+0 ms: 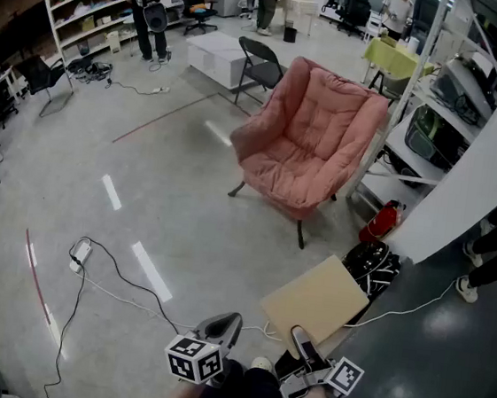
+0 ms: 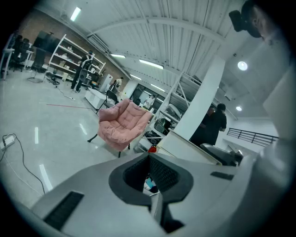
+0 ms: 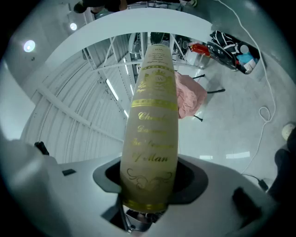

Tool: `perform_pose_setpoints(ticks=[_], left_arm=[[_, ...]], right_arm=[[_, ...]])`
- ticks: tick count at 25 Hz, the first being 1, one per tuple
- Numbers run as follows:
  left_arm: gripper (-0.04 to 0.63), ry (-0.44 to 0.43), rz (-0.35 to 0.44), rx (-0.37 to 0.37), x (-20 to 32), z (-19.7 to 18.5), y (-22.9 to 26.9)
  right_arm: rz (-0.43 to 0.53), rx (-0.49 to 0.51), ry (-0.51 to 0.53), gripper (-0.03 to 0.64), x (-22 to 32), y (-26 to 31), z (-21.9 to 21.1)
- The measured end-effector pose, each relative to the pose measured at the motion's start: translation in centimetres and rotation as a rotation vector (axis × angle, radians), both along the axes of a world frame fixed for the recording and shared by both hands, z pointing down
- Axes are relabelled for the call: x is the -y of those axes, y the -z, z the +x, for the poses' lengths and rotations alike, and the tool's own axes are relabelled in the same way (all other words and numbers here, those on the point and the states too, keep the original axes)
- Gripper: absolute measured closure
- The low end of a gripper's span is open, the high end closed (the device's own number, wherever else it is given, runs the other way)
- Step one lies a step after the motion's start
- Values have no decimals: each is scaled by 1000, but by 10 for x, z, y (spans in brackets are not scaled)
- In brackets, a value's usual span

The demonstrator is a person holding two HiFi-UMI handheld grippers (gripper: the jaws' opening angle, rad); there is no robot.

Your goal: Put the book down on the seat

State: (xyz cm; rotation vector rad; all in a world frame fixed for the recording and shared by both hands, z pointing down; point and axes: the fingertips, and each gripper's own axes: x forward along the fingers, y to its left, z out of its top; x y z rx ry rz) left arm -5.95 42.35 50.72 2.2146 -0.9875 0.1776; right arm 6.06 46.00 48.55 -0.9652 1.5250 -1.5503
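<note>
A tan hardback book juts forward low in the head view, with my right gripper shut on its near edge. In the right gripper view its spine, printed in gold, rises between the jaws and hides most of what lies ahead. The pink cushioned armchair stands on the floor well beyond the book, and nothing lies on its seat. It shows small in the left gripper view and beside the spine. My left gripper hangs left of the book, its jaws together with nothing between them.
A black folding chair stands behind the armchair. Metal shelving, a red extinguisher and a black bag crowd the armchair's right, beside a white pillar. A power strip with cables lies on the floor at left. People stand far back.
</note>
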Motion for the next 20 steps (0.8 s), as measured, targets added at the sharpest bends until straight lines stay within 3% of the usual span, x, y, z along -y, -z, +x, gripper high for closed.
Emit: perform_pose_setpoints(ticks=[6,20], left_arm=[[586,18,7,-17,-12,0,5],[587,59,33,-24,-21,27,14]], right_arm=[[5,47,1,385,-2,3,6],[19,16,73,385,-4,9,23]])
